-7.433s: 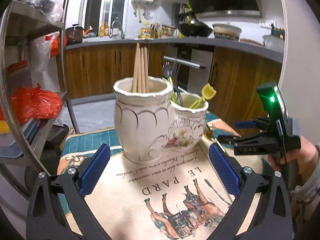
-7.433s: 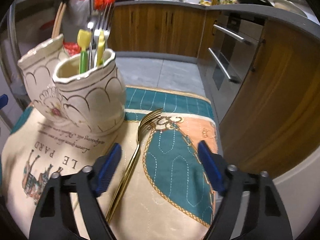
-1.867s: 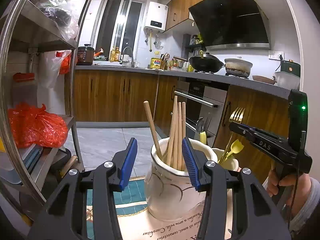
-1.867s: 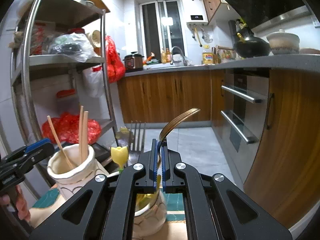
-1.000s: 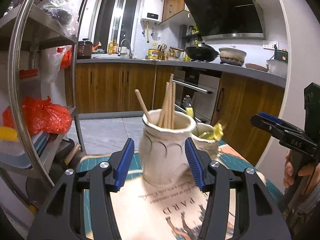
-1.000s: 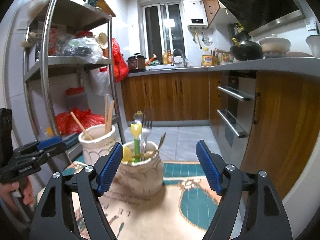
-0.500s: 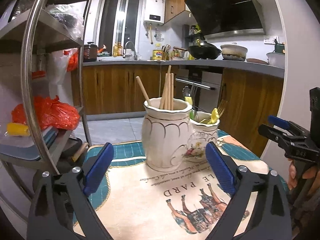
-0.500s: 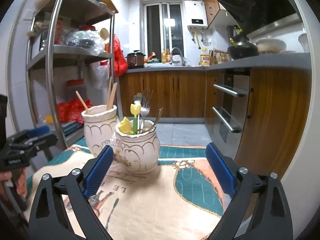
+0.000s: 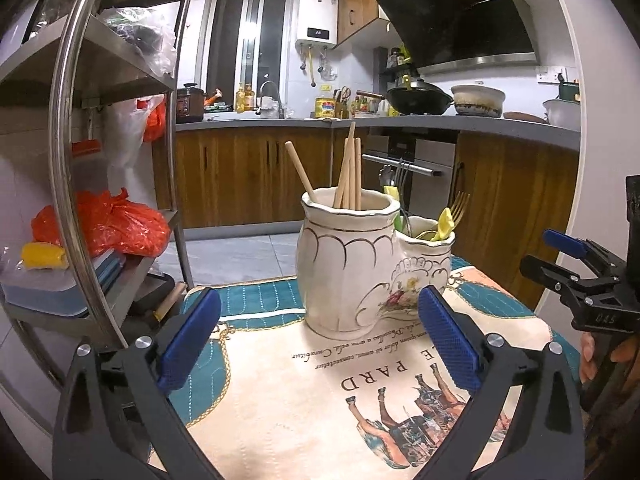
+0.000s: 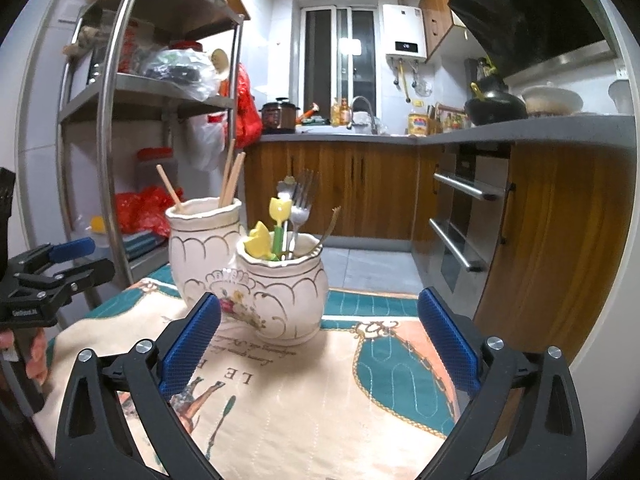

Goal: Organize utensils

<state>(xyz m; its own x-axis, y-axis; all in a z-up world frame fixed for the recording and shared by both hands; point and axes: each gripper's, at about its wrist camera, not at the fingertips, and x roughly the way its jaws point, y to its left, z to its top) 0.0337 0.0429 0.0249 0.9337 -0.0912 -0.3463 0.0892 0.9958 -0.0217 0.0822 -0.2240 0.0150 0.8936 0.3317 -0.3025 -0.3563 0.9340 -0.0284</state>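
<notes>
We're looking across a table (image 9: pixel 280 412) covered by a cream, teal and peach quilted cloth (image 10: pixel 320 412) printed with horses and the words "LE PARD". Behind it runs a kitchen: wooden base cabinets (image 9: pixel 248 184) under a grey worktop, a built-in oven (image 10: pixel 464 224) with steel handles, a black wok (image 9: pixel 418 98) on the stove, a white water heater (image 10: pixel 405 42) high on the wall. On the left stands a steel shelf rack (image 10: pixel 120 120) loaded with red plastic bags (image 9: pixel 108 224) and boxes.

Mid-cloth sits the cream ceramic double-pot utensil holder with gold trim (image 9: pixel 352 276). Its taller pot carries the light wooden chopsticks (image 9: pixel 350 176), 1 leaning away from the bunch. The shorter pot (image 10: pixel 286 292) holds the gold fork (image 10: pixel 330 226), leaning on the rim, alongside a silver fork (image 10: pixel 300 204) and yellow tulip-topped picks (image 10: pixel 278 212).

The left tool (image 9: pixel 318 340) hangs just short of the holder, blue pads (image 9: pixel 188 340) spread wide, nothing between them. The right tool (image 10: pixel 318 340) does the same from the other side, fingers wide apart and empty. Each shows at the edge of the other's view.

Bare cloth lies in front of both tools; the table's far edge falls just behind the holder, with tiled floor (image 10: pixel 368 264) beyond.
</notes>
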